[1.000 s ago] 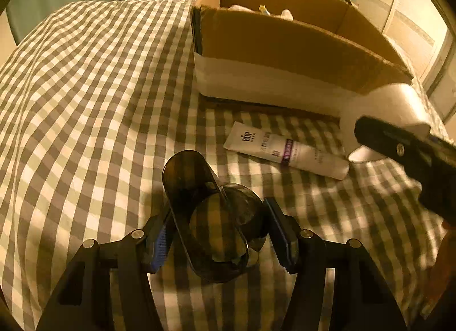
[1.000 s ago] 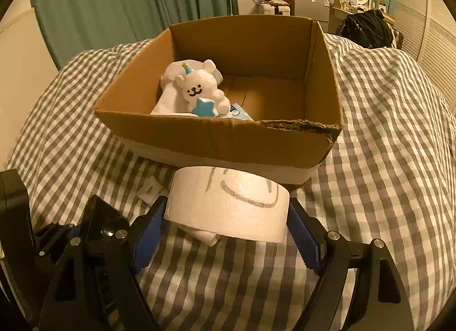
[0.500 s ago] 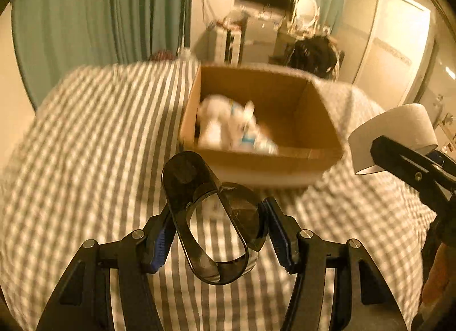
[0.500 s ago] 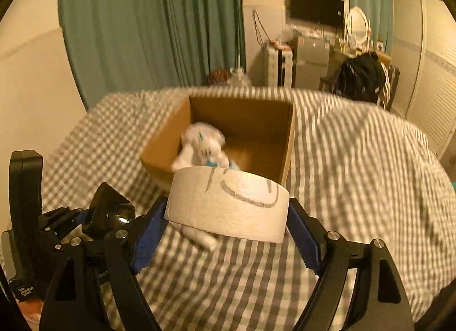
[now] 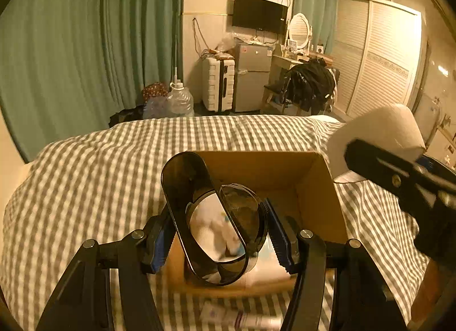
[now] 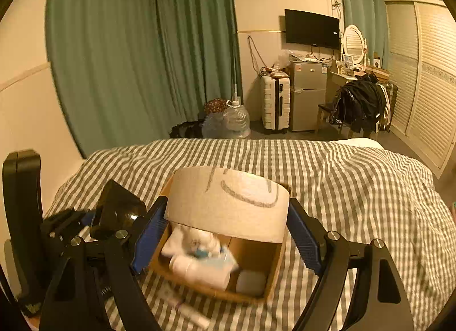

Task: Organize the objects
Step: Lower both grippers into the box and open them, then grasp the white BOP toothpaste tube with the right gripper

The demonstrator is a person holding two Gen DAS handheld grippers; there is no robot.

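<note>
My left gripper [image 5: 219, 237] is shut on a dark translucent oval cup [image 5: 208, 217] and holds it above the near side of an open cardboard box [image 5: 313, 188]. My right gripper [image 6: 225, 234] is shut on a white paper roll [image 6: 228, 200] with a drawn face, held above the same box [image 6: 273, 277]. The roll also shows in the left wrist view [image 5: 379, 131]. The box holds a white plush toy [image 6: 193, 242], a white bottle [image 6: 199, 271] and other small items. A white tube [image 5: 239, 316] lies on the bed in front of the box.
The box stands on a bed with a grey-checked cover [image 6: 356, 188]. Behind the bed are green curtains [image 6: 128, 60], a white suitcase [image 6: 275, 103], a small fridge [image 6: 307, 94], a chair with dark clothes [image 6: 359, 106] and a wardrobe [image 6: 427, 74].
Both grippers have risen and moved forward over the box with their loads. The box now lies low in both views and the room fills the upper half.
</note>
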